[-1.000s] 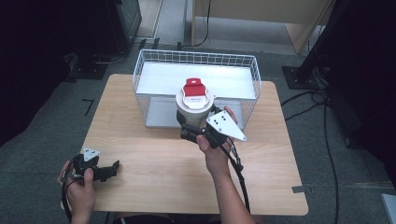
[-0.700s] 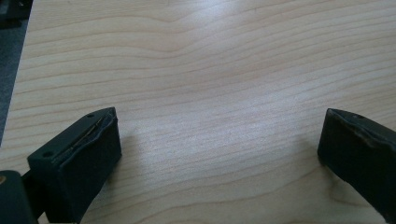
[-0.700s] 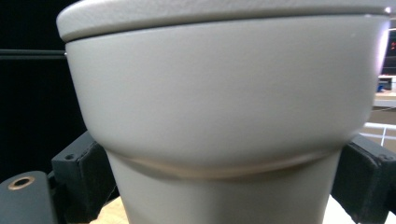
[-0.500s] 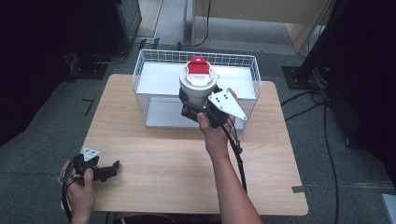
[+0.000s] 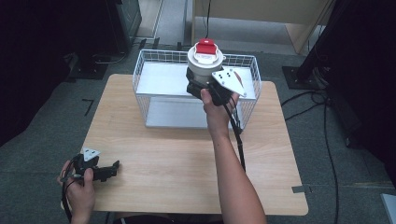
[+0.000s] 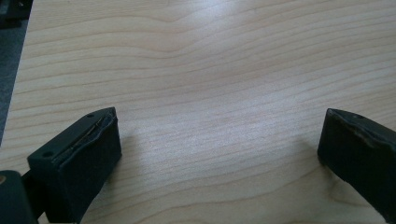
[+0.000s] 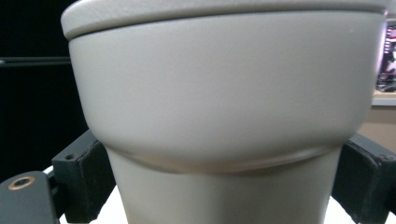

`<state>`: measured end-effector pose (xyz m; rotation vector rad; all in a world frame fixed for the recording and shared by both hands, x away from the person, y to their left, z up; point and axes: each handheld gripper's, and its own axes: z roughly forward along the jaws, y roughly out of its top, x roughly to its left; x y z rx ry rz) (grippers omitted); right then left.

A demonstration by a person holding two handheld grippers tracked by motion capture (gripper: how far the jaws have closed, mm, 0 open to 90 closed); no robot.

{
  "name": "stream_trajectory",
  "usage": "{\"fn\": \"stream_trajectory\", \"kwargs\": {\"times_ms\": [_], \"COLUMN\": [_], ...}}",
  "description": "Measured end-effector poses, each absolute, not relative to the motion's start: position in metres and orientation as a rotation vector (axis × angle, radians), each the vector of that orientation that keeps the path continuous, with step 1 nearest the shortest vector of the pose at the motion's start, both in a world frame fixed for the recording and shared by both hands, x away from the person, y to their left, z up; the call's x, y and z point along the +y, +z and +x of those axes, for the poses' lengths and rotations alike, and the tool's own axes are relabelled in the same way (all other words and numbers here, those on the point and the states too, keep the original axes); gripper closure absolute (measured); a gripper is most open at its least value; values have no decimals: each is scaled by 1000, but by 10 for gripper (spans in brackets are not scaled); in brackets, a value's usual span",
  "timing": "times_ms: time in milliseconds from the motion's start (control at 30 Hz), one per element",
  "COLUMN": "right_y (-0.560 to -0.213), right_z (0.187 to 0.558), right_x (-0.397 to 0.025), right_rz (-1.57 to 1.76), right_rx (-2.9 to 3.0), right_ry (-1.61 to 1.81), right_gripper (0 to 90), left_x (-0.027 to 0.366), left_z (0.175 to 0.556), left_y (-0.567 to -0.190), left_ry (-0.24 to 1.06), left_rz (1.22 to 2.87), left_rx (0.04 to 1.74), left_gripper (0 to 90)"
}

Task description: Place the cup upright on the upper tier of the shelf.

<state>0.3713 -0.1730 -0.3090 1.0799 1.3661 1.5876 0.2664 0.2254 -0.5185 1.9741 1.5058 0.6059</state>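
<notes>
Transfer of the white container (image 5: pixel 204 65) into the wire basket (image 5: pixel 154 77) appears partly complete: the right gripper (image 5: pixel 201 88) clamps the container's narrow lower body and holds it aloft above the basket's interior; lowering and release remain, as a judgement. The left gripper (image 5: pixel 105 171) rests over the table (image 5: pixel 177 158) near its front left corner, jaws spread and holding nothing. The high view reveals the container's red cap (image 5: pixel 205 47); the right gripper view presents the flared upper wall (image 7: pixel 224 88) between both jaws.
</notes>
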Motion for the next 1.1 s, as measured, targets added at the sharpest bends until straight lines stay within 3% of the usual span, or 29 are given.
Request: {"fn": "stream_trajectory", "kwargs": {"times_ms": [500, 1100], "right_y": [-307, -323], "right_z": [420, 426], "right_x": [-172, -181], "right_rz": [1143, 1157], "right_rx": [1373, 1381], "right_ry": [1503, 1490], "right_gripper": [85, 85], "left_x": [225, 225], "left_z": [267, 267], "left_y": [-519, -519], "left_ry": [605, 605], "left_rz": [1967, 1973], "left_rx": [1508, 1507], "left_gripper": [0, 0]}}
